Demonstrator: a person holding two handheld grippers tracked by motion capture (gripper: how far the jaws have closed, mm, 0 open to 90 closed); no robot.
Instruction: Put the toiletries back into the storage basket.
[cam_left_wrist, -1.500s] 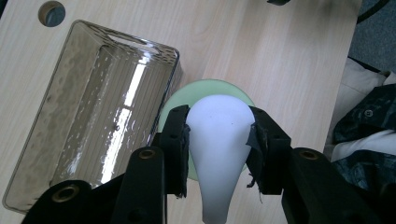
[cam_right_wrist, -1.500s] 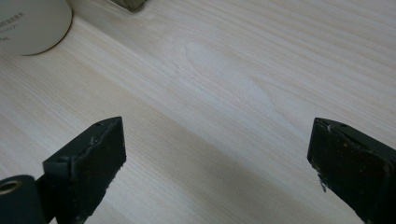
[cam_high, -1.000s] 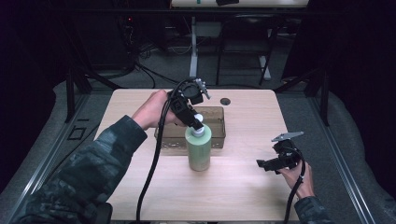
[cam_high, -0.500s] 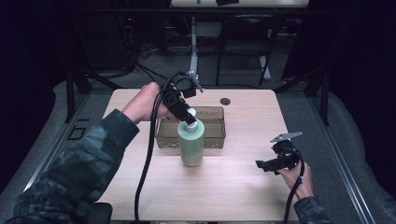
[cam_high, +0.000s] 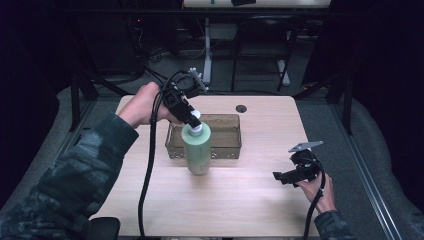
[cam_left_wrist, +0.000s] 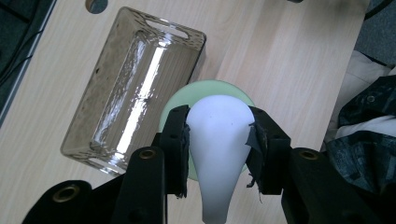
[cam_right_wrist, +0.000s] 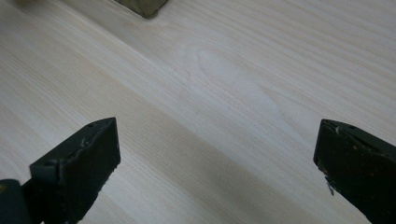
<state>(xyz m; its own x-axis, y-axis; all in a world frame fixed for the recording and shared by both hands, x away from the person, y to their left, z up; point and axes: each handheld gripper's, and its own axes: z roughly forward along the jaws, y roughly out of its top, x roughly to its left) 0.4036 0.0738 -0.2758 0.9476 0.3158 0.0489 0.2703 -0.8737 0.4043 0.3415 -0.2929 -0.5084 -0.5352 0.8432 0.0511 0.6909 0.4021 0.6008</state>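
L gripper (cam_high: 192, 118) was clamped on the white rounded cap (cam_left_wrist: 218, 140) of the pale green plastic bottle (cam_high: 197, 150), one black pad on each side of the cap, seen plainly in the left gripper view. Bottle hung or stood upright just in front of the clear, brownish plastic rectangular bin (cam_high: 225, 150), near its front-left corner; from the high view I couldn't tell whether its base touched the light wooden table (cam_high: 250, 200) or was just off it. R gripper (cam_high: 295, 172) sat well apart at the table's right side, jaws wide, nothing btwn them, w/ bare wood under it in the right gripper view.

Risks from there, as I judged them:
- Cap was smooth and tapered, and the grip sat high on it. Bottle's whole weight hung below, so a quick swing could've let it pivot or slip out of the pads.
- If the cap was a loose flip-top or only lightly screwed on, a lift could've pulled it open or off and dropped the body.
- Bin wall was close. Carrying the bottle over w/o enough height would've knocked the base on the rim, shoved the light bin back, or tipped the bottle.
- Bin looked shallow vs. the tall bottle: set in upright and let go early, it could've toppled over the wall.
- R gripper was too far off to steady anything.
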